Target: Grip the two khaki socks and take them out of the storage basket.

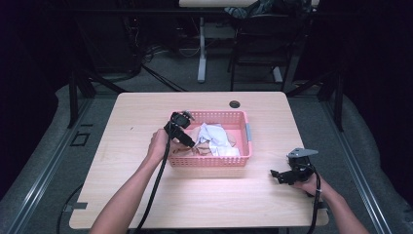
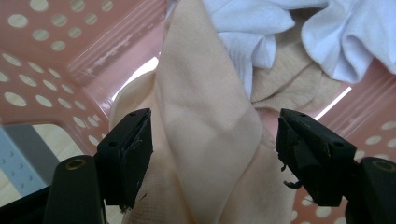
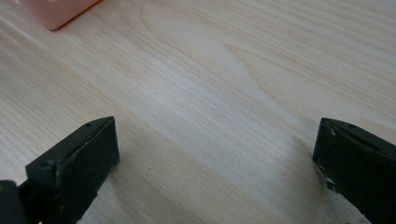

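Firstly, from the high view: a pink basket (image 1: pixel 210 160) with small holes in its walls, standing near the middle of the light wooden surface (image 1: pixel 131 117), with white cloth (image 1: pixel 214 139) and beige cloth (image 1: pixel 198 131) heaped inside. Left claw (image 1: pixel 191 145) reaching over the left rim into the basket, held by the left hand (image 1: pixel 158 145), a black cable trailing back along the forearm. Right claw (image 1: pixel 275 174) low over the bare surface, well apart from the basket at its right, held by the right hand (image 1: pixel 308 184), a grey three-cornered plate on top.

Next, from the left gripper view: left claw (image 2: pixel 212 144) wide open, both black jaws apart, with a fold of beige cloth (image 2: pixel 205 140) between them and not pinched. White cloth (image 2: pixel 280 32) lying beyond it, against the pink perforated basket wall (image 2: pixel 37 60).

Lastly, from the right gripper view: right claw (image 3: pixel 215 163) also open, holding nothing, jaws far apart above the wooden surface (image 3: pixel 224 84). Only a corner of the pink basket (image 3: pixel 56 11) at the upper left.
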Tool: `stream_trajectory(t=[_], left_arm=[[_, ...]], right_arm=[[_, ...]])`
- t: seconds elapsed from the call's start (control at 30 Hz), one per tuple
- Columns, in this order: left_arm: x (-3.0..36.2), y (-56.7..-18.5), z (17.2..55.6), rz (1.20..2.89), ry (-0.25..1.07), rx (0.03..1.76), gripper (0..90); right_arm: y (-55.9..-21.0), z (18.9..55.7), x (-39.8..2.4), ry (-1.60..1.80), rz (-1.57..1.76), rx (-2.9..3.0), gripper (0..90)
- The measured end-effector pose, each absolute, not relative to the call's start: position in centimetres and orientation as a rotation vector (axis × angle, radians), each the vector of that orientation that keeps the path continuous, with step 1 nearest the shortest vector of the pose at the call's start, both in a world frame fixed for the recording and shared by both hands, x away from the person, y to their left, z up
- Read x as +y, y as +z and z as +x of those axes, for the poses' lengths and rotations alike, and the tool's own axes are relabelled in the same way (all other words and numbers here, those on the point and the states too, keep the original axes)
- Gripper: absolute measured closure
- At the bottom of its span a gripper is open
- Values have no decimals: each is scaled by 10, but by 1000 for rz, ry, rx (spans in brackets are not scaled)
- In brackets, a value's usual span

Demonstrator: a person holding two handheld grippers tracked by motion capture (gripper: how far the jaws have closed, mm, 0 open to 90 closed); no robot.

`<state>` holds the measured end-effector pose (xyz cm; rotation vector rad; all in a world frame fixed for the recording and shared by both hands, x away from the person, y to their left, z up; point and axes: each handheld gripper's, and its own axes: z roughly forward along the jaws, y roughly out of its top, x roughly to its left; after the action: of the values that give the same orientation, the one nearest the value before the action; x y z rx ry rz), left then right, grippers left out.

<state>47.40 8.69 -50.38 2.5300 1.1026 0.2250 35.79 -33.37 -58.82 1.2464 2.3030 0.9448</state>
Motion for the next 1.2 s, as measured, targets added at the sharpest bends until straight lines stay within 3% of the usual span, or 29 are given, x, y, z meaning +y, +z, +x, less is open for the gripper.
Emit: stream_trajectory(t=[0.37, 0.57, 0.6, 0.87, 1.2], left_arm=[[76, -513, 481, 2599, 226, 1172, 369], [78, -513, 484, 2612, 242, 1199, 501], [79, -513, 485, 2613, 243, 1202, 576], [82, -514, 487, 2614, 239, 1195, 796], [95, -486, 479, 2533, 292, 1125, 842]], right_arm=[[-588, 358, -334, 945, 1246, 2304, 0], [-588, 358, -334, 945, 1246, 2304, 0], [-588, 358, -334, 945, 1246, 2304, 0], [-588, 358, -334, 946, 1244, 2304, 0], [-588, 358, -334, 947, 1243, 2305, 0]])
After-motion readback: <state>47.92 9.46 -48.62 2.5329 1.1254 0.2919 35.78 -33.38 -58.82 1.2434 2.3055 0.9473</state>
